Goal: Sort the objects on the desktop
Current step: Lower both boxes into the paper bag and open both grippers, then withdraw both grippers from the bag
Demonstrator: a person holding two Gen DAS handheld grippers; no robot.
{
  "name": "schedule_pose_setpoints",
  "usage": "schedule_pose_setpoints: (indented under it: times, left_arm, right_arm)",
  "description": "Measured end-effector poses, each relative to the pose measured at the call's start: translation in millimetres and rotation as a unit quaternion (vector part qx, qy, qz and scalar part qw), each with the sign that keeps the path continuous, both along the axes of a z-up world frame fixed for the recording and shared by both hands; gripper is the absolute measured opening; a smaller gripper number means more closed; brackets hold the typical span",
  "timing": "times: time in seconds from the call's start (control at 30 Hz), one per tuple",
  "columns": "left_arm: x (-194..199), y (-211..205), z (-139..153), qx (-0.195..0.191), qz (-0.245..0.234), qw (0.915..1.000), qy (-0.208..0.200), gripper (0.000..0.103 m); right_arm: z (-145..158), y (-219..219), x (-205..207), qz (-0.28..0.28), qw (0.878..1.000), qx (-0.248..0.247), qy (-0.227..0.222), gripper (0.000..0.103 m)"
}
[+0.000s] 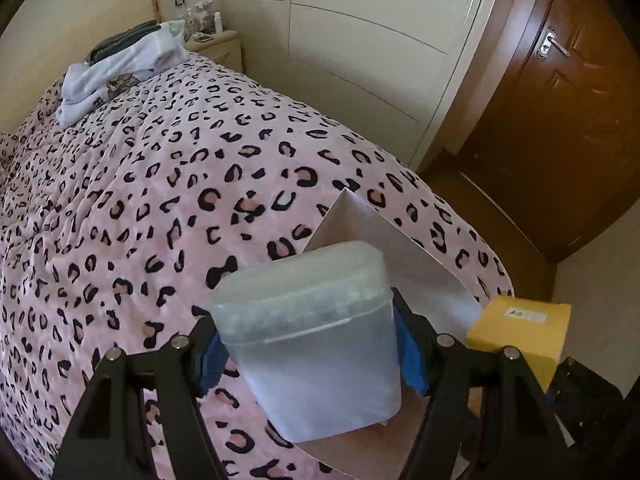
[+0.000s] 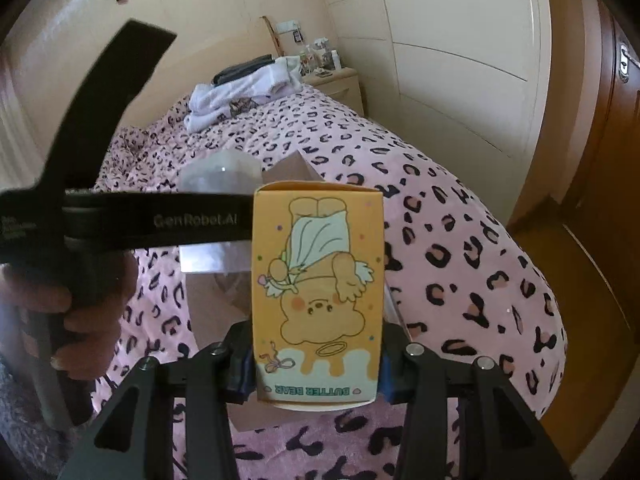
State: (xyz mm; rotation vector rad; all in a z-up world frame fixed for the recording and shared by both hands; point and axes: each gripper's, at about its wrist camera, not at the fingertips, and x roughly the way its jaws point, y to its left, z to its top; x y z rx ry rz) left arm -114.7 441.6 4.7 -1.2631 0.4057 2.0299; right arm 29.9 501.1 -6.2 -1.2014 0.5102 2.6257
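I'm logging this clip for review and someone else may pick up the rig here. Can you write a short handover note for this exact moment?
Left gripper: shut on the frosted plastic container, held above the grey sheet on the bed.
Right gripper: shut on the yellow Butter Bear box, print upside down, also over the bed.
Done: both items picked up.
Left: set each down in its place; where they belong is not visible.

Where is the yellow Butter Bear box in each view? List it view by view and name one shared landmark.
Left wrist view: the yellow box shows at the lower right, beside the frosted container held in the left tool.
Right wrist view: the box fills the centre, upside down, clamped in the right tool.
Shared landmark: the folded white clothes on the bed.
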Motion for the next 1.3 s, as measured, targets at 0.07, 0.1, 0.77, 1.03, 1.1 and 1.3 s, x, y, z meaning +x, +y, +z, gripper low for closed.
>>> schedule_pose_setpoints:
  times: [0.07, 0.1, 0.77, 1.03, 1.1, 1.3]
  left_arm:
    - [0, -1, 0, -0.001, 0.001, 1.0, -0.002, 0.072]
    - [0, -1, 0, -0.002, 0.001, 1.0, -0.003, 0.072]
    - [10, -24, 21, -0.013, 0.03, 0.9993, 0.021, 0.079]
    - [39, -39, 28, -0.024, 0.048, 0.9976, 0.044, 0.079]
    - [52, -47, 36, -0.021, 0.061, 0.9964, 0.055, 0.079]
    - [99, -81, 52, -0.003, 0.103, 0.9913, 0.082, 0.085]
  right_arm:
    - [-1, -1, 1, -0.002, 1.0, 0.0, -0.001, 0.046]
    - [-1, -1, 0, -0.002, 1.0, -0.001, -0.004, 0.046]
    - [13, 4, -2, -0.001, 1.0, -0.025, -0.012, 0.049]
    - [20, 1, 5, -0.017, 0.999, -0.026, -0.042, 0.049]
    - [24, -3, 11, -0.022, 0.998, -0.02, -0.049, 0.049]
    - [32, -14, 37, -0.045, 0.997, 0.013, -0.068, 0.049]
